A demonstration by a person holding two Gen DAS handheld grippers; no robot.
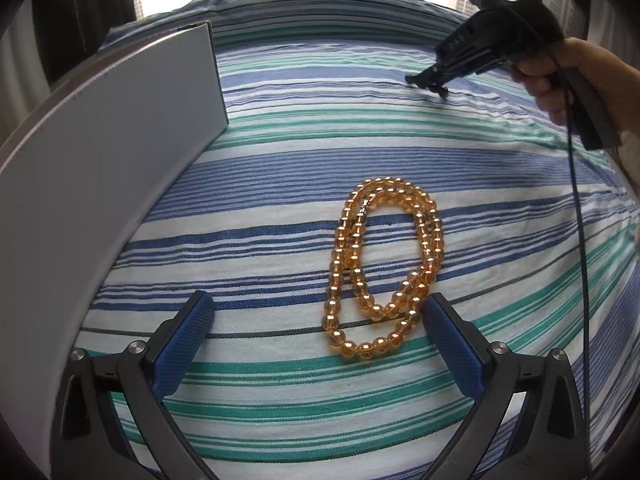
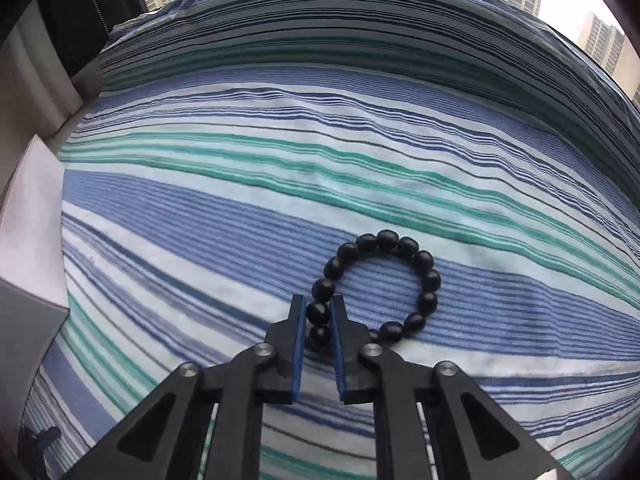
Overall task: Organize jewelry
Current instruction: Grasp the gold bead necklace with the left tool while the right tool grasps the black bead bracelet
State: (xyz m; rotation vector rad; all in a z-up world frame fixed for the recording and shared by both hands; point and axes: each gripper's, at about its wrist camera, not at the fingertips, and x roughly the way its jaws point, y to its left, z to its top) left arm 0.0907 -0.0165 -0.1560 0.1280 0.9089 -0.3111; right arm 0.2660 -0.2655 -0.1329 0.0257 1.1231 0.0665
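An amber bead necklace (image 1: 384, 268) lies doubled in a loop on the striped bedsheet (image 1: 280, 208). My left gripper (image 1: 318, 312) is open, its blue pads on either side of the necklace's near end, the right pad touching the beads. A black bead bracelet (image 2: 380, 284) lies on the sheet in the right wrist view. My right gripper (image 2: 319, 310) is shut on the bracelet's near-left beads. The right gripper also shows in the left wrist view (image 1: 426, 84), far right, tips down on the sheet.
A large white box panel (image 1: 100, 184) stands at the left of the bed; it also shows at the left edge of the right wrist view (image 2: 32, 240). A black cable (image 1: 580, 240) hangs from the right gripper. Windows with towers are behind the bed.
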